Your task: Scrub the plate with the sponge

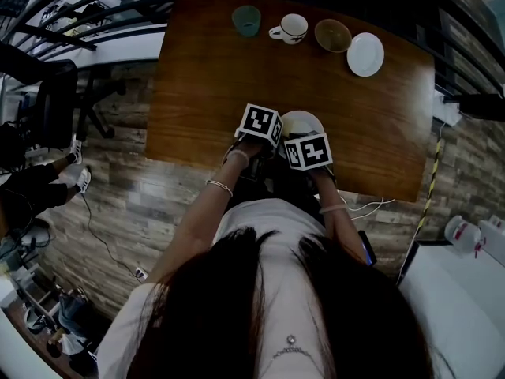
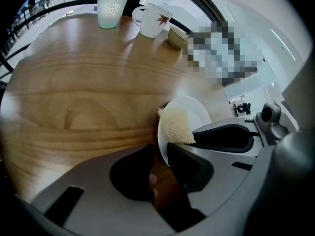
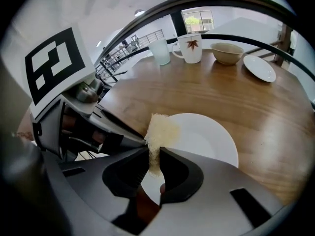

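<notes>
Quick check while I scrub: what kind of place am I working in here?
Likely an office or lab space, not a kitchen: a wooden table, an office chair beside it, a black railing, and no sink in view.

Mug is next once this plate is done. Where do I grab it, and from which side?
Pinch the mug's wall at the rim, one jaw inside and one outside, coming from above on its near side. It stands upright, mouth open. Its handle points at the cup close beside it, and the bowl crowds the other side, so the near wall looks clearest.
</notes>
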Available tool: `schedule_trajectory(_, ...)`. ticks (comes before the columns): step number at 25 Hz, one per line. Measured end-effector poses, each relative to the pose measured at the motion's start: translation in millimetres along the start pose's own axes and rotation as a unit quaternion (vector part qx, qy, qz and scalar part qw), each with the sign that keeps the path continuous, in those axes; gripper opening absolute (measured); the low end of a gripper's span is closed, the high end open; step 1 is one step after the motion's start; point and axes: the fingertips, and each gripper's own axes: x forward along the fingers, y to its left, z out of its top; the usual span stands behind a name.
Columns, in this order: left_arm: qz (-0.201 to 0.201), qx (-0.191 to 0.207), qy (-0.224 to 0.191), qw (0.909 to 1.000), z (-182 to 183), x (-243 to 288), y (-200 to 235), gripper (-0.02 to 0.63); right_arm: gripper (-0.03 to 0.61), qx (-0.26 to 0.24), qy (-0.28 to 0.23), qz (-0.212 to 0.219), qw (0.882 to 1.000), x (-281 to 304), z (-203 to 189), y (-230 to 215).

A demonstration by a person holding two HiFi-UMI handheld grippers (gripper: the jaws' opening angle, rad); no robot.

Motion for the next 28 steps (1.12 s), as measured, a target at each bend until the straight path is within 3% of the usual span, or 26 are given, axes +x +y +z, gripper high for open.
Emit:
schedule_trajectory(10, 0.002, -0.002, 0.005, 1.0000, -1.2, -0.2, -0.2, 0.101, 0.087, 0.048, -0.016, -0.037, 0.998, -17.2, -6.9, -33.7)
schedule_trajectory(20, 0.009, 0.002, 0.010, 0.9999, -0.4, -0.1, -0.2, 0.103, 0.087, 0.134, -0.057, -0.101, 0.984, -55.8, -17.2, -95.7)
schedule_trajectory(28, 0.007, -0.002, 0.012, 0.9999, -1.8, 0.5, -2.9, 0.103, 0.087, 0.106, -0.048, -0.088, 0.989, -44.9, -5.9, -83.4)
